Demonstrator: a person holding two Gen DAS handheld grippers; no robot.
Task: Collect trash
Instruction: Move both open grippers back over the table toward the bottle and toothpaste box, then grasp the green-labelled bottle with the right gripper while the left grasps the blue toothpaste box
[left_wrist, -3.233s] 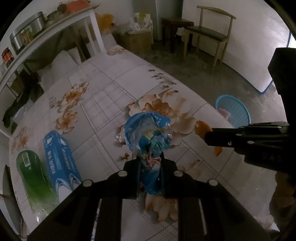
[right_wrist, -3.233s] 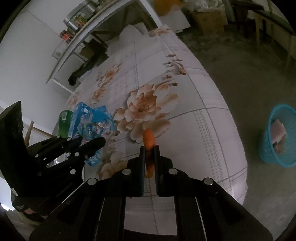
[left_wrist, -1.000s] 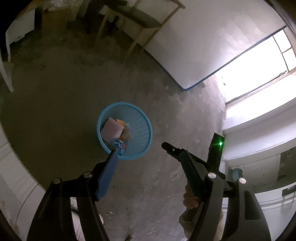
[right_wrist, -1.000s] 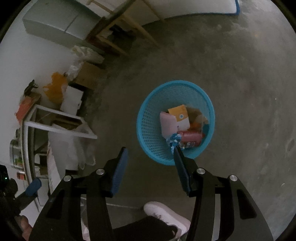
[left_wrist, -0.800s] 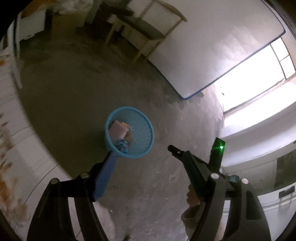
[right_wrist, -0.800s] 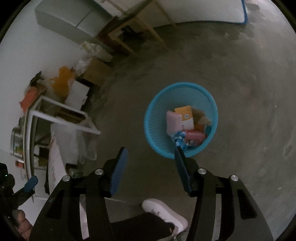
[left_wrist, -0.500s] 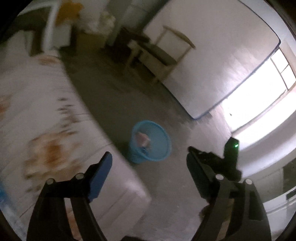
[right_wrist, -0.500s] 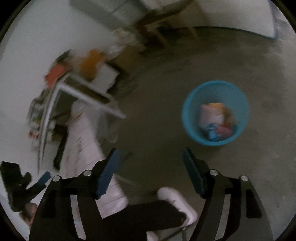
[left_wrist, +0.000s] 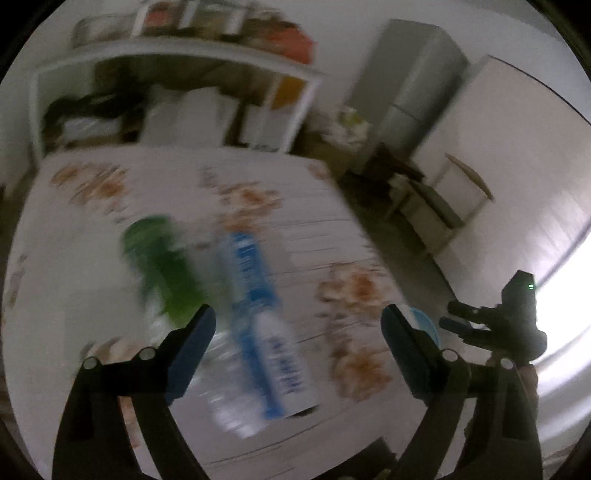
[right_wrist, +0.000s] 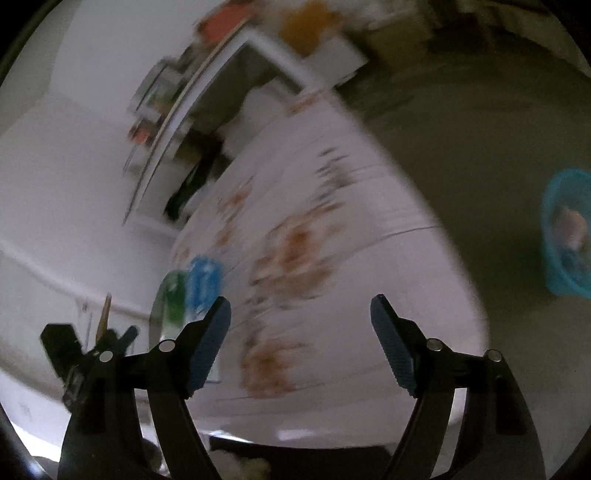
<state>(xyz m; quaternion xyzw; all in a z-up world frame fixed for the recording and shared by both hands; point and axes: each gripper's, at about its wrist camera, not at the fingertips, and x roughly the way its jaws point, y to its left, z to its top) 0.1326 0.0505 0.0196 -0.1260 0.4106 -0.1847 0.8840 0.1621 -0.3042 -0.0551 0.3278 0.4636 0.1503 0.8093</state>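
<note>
Jaws of left gripper (left_wrist: 297, 328) and right gripper (right_wrist: 299, 321) opening, empty; round blue mesh basket (right_wrist: 565, 240) on floor.

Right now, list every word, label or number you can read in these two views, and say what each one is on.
None can be read.
Blue and white box on the floral bed: white lettering along its side, smeared by motion blur.
Green bottle beside it: no legible label.
Shelf items in the right wrist view: too blurred.
</note>
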